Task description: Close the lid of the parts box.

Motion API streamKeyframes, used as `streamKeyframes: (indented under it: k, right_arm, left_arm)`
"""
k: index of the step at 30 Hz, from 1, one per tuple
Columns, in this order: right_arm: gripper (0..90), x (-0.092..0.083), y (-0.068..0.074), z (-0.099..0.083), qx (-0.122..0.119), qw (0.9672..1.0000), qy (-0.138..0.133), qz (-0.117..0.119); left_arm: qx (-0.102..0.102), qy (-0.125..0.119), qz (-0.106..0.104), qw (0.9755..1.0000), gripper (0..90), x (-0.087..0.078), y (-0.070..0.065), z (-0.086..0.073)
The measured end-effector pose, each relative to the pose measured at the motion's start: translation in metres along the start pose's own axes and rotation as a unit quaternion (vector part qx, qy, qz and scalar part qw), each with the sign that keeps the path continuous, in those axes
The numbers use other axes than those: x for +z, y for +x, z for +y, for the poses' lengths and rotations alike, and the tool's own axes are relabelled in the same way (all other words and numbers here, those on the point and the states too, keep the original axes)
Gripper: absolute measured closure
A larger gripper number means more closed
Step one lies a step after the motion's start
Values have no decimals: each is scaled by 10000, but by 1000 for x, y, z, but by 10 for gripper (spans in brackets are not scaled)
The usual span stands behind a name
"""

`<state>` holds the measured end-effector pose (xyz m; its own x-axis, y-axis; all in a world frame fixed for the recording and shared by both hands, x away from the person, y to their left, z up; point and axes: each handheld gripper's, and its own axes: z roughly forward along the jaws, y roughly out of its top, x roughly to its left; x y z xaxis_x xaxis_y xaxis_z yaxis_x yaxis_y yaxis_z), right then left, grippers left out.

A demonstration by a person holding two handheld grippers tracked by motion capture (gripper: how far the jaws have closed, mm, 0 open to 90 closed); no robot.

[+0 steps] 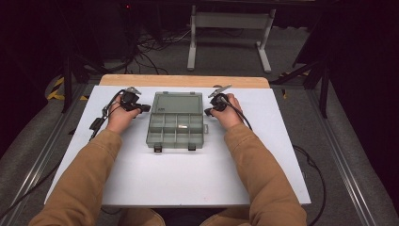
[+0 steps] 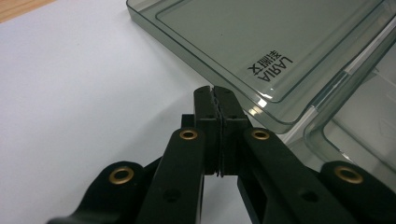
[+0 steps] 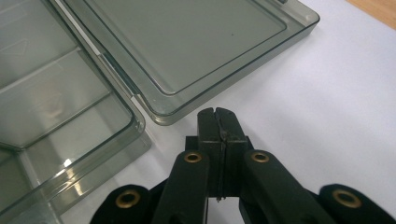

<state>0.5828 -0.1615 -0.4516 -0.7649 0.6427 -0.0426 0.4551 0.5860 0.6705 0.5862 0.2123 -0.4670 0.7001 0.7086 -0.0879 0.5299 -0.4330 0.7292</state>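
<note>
A smoky clear plastic compartment box lies open in the middle of the white table, its lid folded flat toward the far side. A small pale item rests in one of the middle compartments. My left gripper sits shut at the lid's left edge, jaws pressed together with nothing between them; the left gripper view shows its tips just short of the lid corner with its printed label. My right gripper is shut and empty at the lid's right edge, tips close to the lid's rim.
The white board covers a wooden tabletop whose far strip shows. Two black latches hang at the box's near edge. Cables trail off the left side and right side. A white frame stand and floor cables lie beyond the table.
</note>
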Motion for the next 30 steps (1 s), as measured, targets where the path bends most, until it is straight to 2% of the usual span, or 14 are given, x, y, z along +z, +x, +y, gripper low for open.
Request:
streamKeyframes:
  k: [11,13,20,23,30]
  right_arm:
    - [900,6,0,-1,-55,10000,2,-1]
    - [900,7,0,-1,-47,10000,11,10]
    - [900,8,0,-1,-85,10000,-21,-22]
    - [900,9,1,0,-114,9999,-17,-27]
    - [900,9,1,1,-114,9999,10,-40]
  left_arm:
    - [-52,31,-23,10000,890,6,-1,-3]
    - [-17,109,-37,9999,890,7,-1,-3]
    - [-22,29,-37,10000,892,9,-2,-4]
    - [23,63,-20,10000,894,9,-3,-4]
    - [-22,63,11,10000,895,10,-3,-4]
